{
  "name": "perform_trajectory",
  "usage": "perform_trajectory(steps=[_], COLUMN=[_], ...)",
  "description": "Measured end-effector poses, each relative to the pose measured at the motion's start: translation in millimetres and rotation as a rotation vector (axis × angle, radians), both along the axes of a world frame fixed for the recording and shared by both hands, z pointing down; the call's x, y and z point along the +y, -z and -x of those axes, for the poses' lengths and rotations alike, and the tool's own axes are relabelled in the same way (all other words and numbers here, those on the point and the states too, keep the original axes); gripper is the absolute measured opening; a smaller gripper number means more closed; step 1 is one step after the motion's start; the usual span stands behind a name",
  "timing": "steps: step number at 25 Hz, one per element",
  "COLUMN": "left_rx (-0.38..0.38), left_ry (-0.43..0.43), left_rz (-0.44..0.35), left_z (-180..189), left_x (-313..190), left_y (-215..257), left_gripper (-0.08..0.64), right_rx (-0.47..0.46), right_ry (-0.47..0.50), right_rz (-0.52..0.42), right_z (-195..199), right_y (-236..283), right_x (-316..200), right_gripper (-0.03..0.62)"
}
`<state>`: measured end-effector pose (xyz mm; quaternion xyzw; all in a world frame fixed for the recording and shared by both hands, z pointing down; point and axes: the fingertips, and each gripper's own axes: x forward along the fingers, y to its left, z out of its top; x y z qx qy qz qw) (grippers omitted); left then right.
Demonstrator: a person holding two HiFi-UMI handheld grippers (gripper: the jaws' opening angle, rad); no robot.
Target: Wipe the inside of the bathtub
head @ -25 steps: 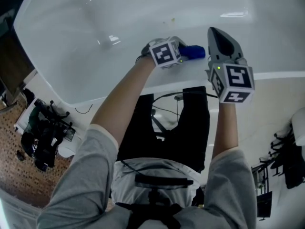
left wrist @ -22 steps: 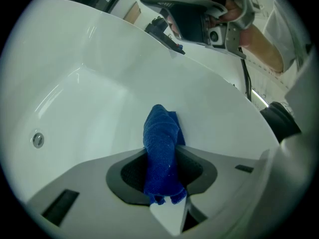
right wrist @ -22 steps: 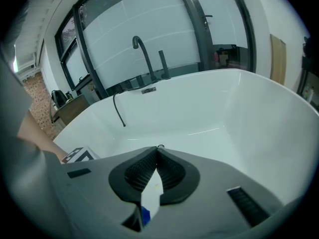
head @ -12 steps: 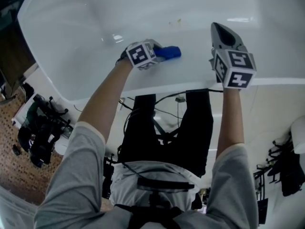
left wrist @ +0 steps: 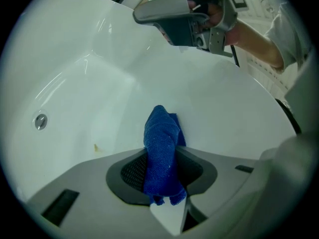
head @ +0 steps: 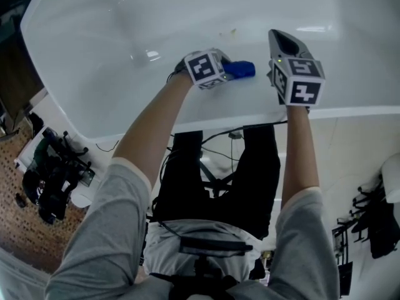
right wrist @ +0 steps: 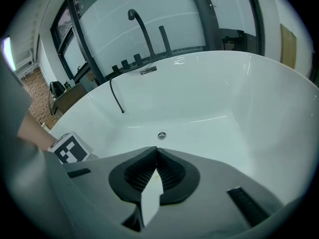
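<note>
1. The blue cloth [left wrist: 162,138] is pinched between the closed jaws of the left hand-held gripper [left wrist: 162,171], against the near inner wall of the bathtub [head: 125,30].
2. The right hand-held gripper [right wrist: 155,171] is closed and empty, near the rim.
3. The cloth could be dragged loose by hard pressing, and the yellowish speck [left wrist: 95,147] could be missed.
</note>
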<state>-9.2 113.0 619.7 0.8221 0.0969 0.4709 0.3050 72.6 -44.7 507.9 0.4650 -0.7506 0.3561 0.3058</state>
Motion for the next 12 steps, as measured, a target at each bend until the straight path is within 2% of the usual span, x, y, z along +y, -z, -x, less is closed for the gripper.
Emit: perform_trajectory(steps=[6, 9, 12], left_rx=[0.029, 0.027, -0.011], left_ry=[0.019, 0.026, 0.008], left_rz=[0.031, 0.039, 0.035], left_z=[-30.7, -28.1, -10.8], left_x=[-6.5, -7.4, -4.6], left_y=[-9.2, -10.6, -19.6], left_gripper=[0.137, 0.137, 0.137], right_rx=[0.03, 0.043, 0.068], right_ry=[-0.004, 0.012, 0.018], right_rz=[0.013, 0.035, 0.064], right_z=[-2.8, -4.7, -8.9], right_y=[-19.2, -30.8, -45.1], right_x=[-12.1, -15.6, -15.6], right_gripper=[0.006, 0.006, 0.006])
